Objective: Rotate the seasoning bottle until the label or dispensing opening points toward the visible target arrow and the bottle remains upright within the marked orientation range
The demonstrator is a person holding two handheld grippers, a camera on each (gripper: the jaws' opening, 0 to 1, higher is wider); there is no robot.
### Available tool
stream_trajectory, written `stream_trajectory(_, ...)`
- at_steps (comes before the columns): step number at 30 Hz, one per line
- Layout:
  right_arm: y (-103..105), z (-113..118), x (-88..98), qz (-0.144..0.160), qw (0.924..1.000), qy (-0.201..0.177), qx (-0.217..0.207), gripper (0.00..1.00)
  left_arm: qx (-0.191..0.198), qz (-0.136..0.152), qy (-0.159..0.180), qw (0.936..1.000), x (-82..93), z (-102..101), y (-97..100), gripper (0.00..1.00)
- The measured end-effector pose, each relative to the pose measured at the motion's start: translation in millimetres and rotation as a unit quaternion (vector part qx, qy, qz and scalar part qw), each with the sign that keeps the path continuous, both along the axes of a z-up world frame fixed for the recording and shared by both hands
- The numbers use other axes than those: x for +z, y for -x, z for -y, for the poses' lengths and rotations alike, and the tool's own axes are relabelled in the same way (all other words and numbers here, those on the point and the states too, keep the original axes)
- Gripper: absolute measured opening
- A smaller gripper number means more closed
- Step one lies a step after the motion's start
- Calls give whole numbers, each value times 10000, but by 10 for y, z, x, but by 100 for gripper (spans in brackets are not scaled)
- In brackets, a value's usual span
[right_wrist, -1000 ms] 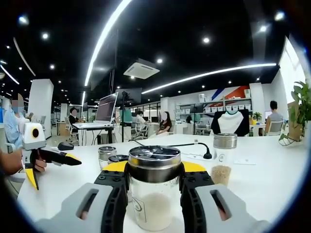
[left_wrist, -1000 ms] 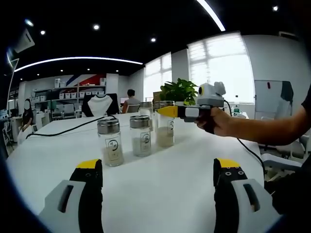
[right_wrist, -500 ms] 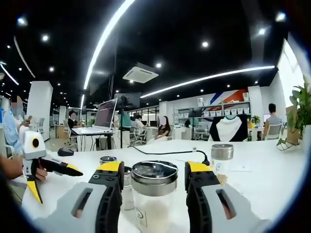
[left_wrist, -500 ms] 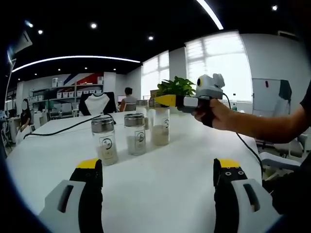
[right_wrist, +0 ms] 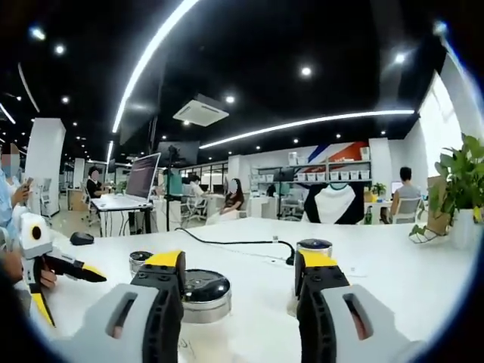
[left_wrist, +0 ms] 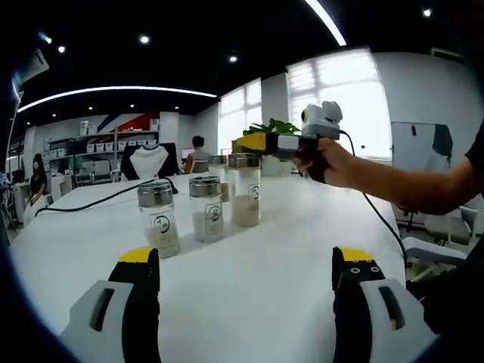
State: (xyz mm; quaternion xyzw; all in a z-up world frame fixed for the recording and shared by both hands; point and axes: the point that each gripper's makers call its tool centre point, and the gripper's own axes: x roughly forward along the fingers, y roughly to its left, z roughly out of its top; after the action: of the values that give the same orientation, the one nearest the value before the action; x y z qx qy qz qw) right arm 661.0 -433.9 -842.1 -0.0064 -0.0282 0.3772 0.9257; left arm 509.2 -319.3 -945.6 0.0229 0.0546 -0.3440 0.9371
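While the right gripper (right_wrist: 238,283) hangs released above a bottle (right_wrist: 204,295) at lower centre, the left gripper (left_wrist: 242,283) gapes over the bench (left_wrist: 287,249).

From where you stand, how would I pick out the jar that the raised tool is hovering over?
Find the white table and its row of glass, metal-lidded seasoning jars. Follow the row away from the two nearer jars to the tall jar, just under the yellow tips of the right gripper a hand holds. It stands higher than its neighbours and nearest the green plant.
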Motion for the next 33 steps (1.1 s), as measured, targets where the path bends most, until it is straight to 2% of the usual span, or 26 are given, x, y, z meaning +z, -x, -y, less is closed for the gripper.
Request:
stream_trajectory(5,-186,165,64,-14,9999,-5,-167,52,-77,32,-73,9999,-11,71,21,100)
stream_trajectory(10,-387,286,-34,-115,9988,282,-377,51,-77,66,-95,9999,-17,77,9,100)
stream_trajectory(13,-471,329,-101,-68,9976,509,-458,51,-43,110,-126,9999,-24,69,-2,100)
stream_trajectory(15,-530,356,-167,-172,9968,586,-507,51,-59,143,-156,9998,-24,81,3,100)
stream_trajectory(21,-656,368,-248,-157,9964,581,-591,49,-100,228,-205,9995,-20,107,-10,100)
stream_trajectory(23,-735,365,-335,-323,9956,583,-662,50,-98,243,-172,9995,-11,107,-16,100)
stream_trajectory(33,-975,271,-386,-415,9927,712,-885,56,-80,212,-253,9994,-49,92,-20,100)
